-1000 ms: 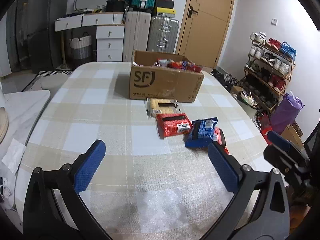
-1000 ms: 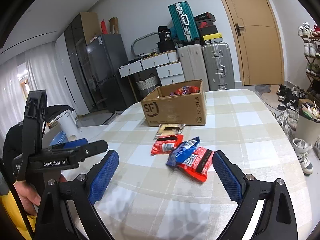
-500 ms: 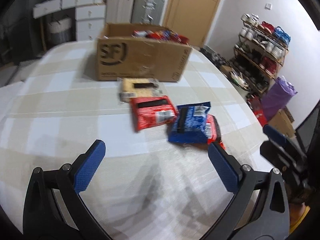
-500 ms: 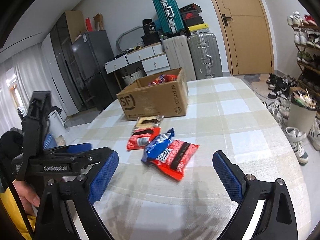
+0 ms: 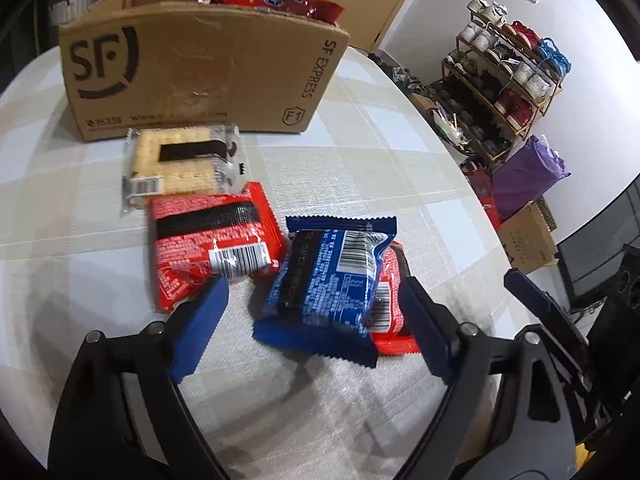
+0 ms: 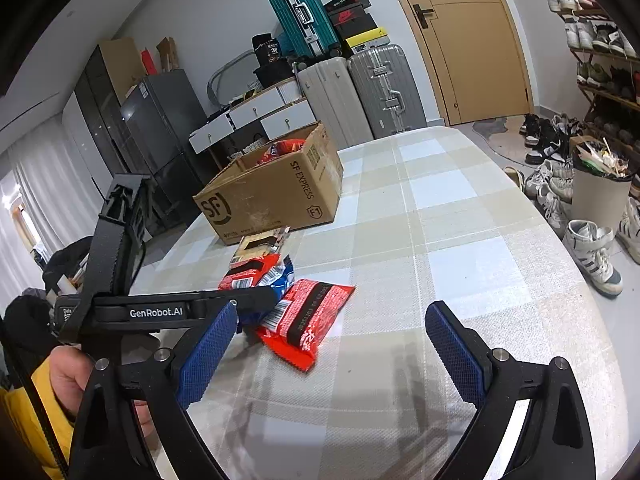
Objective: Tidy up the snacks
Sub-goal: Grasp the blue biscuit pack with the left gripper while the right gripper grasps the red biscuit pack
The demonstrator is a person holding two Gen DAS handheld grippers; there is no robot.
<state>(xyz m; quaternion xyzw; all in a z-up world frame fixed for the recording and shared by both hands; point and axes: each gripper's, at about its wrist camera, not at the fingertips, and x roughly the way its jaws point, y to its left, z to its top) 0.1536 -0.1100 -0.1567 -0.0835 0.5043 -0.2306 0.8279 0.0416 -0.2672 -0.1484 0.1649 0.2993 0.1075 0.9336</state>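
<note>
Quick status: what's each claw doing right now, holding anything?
Left claw: open, has just been closing around the blue snack packet, not gripping.
Right claw: open, empty.

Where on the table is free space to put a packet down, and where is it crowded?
Free: the wide checked cloth to the right of the red packet, up to the table edge, and the strip right of the box. Crowded: the packets before the box, where the left gripper straddles the blue packet.
</note>
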